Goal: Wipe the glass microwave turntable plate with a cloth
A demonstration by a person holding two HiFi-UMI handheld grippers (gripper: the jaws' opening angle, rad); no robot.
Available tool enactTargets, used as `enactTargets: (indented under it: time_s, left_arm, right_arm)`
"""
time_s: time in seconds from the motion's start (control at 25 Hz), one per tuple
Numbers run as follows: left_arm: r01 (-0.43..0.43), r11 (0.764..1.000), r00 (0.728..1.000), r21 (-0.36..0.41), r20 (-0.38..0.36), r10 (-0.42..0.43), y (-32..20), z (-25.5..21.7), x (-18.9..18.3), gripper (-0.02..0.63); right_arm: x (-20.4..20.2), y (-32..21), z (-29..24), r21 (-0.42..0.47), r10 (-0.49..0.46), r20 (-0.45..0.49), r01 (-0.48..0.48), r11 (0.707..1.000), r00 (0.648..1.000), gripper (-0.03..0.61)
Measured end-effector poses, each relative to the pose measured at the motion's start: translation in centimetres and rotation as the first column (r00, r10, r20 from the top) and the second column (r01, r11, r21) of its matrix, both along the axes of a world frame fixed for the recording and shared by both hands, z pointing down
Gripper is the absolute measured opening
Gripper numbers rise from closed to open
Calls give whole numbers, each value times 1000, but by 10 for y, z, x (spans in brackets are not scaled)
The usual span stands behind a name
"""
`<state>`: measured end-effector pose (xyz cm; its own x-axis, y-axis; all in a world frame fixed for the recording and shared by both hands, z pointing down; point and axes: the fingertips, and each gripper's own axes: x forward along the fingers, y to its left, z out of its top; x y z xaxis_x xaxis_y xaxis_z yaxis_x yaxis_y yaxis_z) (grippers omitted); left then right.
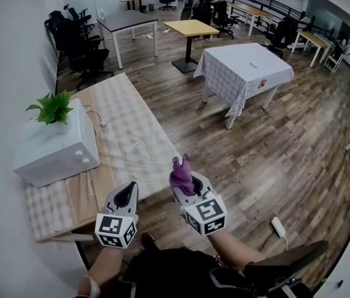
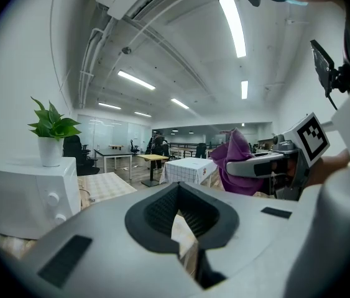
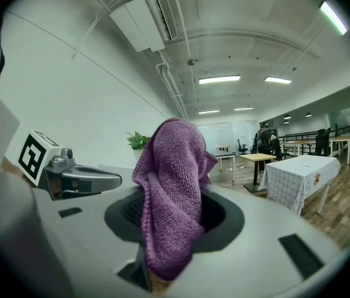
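The clear glass turntable plate [image 1: 139, 156] lies flat on the checked tablecloth [image 1: 122, 113], in front of both grippers. My right gripper [image 1: 184, 183] is shut on a purple cloth [image 1: 180, 173], which sticks up out of the jaws [image 3: 173, 191] and is held in the air just right of the table's near corner. My left gripper [image 1: 125, 197] hovers over the table's near edge, shut with nothing in it [image 2: 184, 228]. In the left gripper view the purple cloth [image 2: 237, 161] shows to the right, off the plate.
A white microwave [image 1: 55, 148] with a potted plant [image 1: 53, 108] on top stands at the table's left. A cable [image 1: 95, 115] runs over the tablecloth. Beyond are a white-clothed table [image 1: 244, 69], desks and office chairs on a wood floor. A power strip [image 1: 278, 226] lies on the floor.
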<state>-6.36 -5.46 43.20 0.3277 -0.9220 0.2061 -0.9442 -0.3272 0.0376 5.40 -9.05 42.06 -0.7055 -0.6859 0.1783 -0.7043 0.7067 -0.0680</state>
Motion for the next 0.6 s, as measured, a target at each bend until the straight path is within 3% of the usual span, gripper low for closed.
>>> enactTargets:
  time_s: [0.44, 0.6]
  left_arm:
    - [-22, 1000, 1000, 2, 5, 22, -41, 7, -52, 8]
    - [-44, 999, 999, 0, -26, 44, -53, 10, -65, 8]
  right_arm:
    - [-50, -31, 2, 5, 44, -34, -44, 999, 998, 150]
    - [-64, -43, 8, -12, 69, -58, -70, 997, 996, 149]
